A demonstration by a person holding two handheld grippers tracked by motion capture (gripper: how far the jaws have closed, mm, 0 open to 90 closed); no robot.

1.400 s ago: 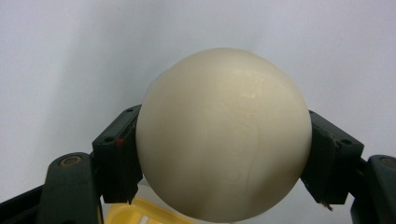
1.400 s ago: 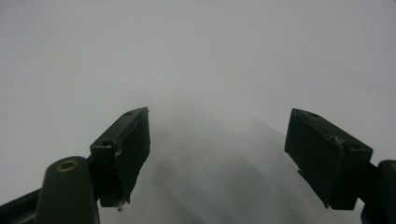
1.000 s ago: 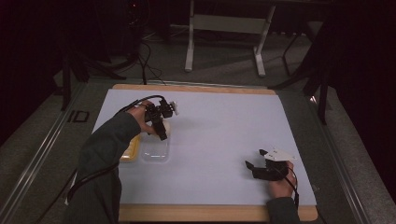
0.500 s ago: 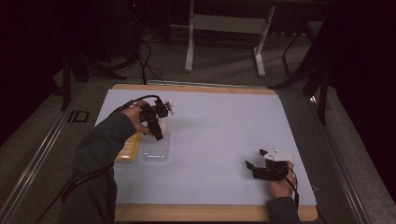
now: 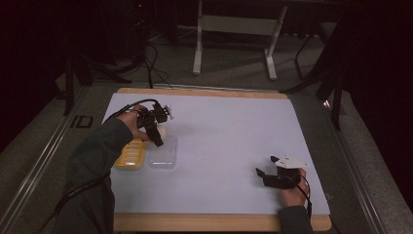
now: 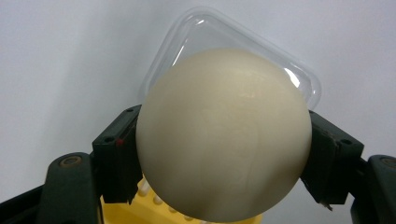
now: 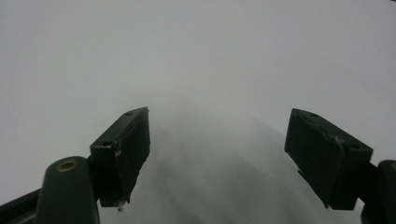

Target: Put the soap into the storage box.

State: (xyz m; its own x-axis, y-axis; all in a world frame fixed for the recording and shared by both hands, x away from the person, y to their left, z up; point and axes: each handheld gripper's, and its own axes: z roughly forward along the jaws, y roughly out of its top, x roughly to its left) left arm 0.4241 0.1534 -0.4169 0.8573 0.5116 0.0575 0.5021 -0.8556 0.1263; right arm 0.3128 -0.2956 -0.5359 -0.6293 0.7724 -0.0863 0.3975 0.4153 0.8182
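two grippers over a pale sheet [image 5: 229,141] that covers a wood-edged table [image 5: 219,223]. nearest, at the right, the right gripper [image 5: 261,173] sits low by the near edge, held by a hand [image 5: 291,191] w/ a dark sleeve; its grey three-cornered plate faces up & the jaws point left. in the right gripper view its jaws stand spread wide w/ nothing btwn them, just bare sheet ahead [image 7: 219,70].

farther back on the left, a yellow tray [image 5: 130,154] w/ ribbed slots lies flat on the sheet, partly under the person's left forearm. touching its right side lies a clear plastic lid [image 5: 163,155], also flat.

just beyond those two, the left gripper [image 5: 158,140] is held above the sheet by the left hand [image 5: 130,119], jaws angled down & toward the near-right, cable looping off to the far left. it pinches a cream egg [image 5: 162,131]: in the left gripper view the egg [image 6: 224,135] sits squarely btwn both jaws, pads pressed on its left & right sides. egg is off the table, above the far edge of the clear lid [image 6: 233,35], w/ a bit of the yellow tray [image 6: 140,210] showing below it.

beyond the table: dark floor, cables, & a pale metal stand [image 5: 234,29] at the far side.
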